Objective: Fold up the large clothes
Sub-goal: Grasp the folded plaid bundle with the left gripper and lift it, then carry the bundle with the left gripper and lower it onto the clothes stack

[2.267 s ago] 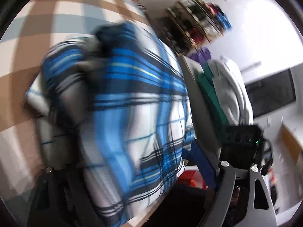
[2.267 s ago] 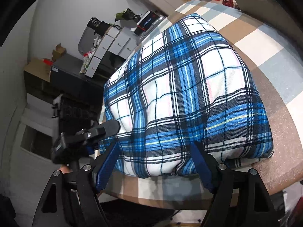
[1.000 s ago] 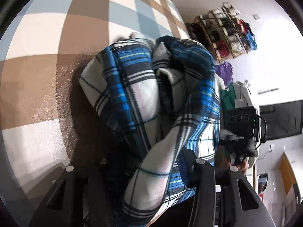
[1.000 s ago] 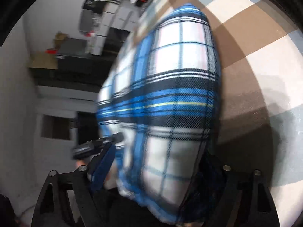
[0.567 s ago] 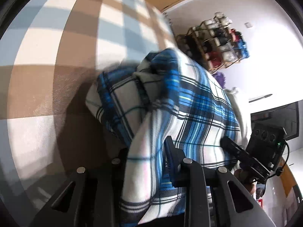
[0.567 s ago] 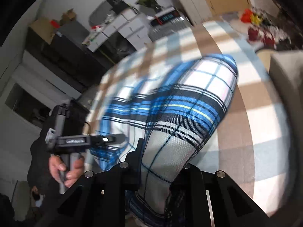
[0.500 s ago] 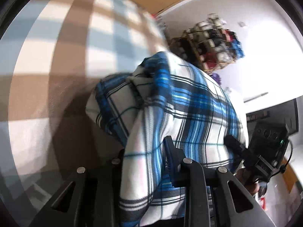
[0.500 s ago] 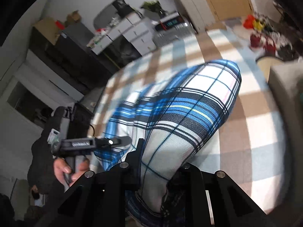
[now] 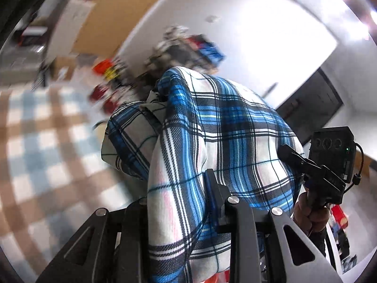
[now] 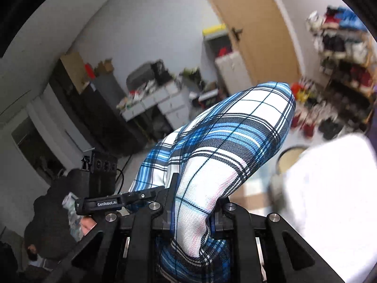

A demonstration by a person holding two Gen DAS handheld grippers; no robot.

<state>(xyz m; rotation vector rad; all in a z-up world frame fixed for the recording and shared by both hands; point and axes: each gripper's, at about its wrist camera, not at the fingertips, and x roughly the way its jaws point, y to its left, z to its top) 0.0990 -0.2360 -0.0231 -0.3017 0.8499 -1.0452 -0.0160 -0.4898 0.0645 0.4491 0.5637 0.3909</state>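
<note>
Checked brown, blue and white tablecloth [image 9: 47, 141] lies below at the left of the left wrist view, blurred; shoe racks [image 10: 341, 47] and a tan door [image 10: 254, 23] stand behind. Left gripper [image 9: 179, 195] is clenched on a bunched fold of the blue plaid shirt [image 9: 223, 129], which is raised above the cloth. Right gripper [image 10: 192, 202] likewise grasps the same shirt [image 10: 235, 136], the fabric arching forward from its jaws. White blurred mass [image 10: 329, 188] at right cannot be identified.
</note>
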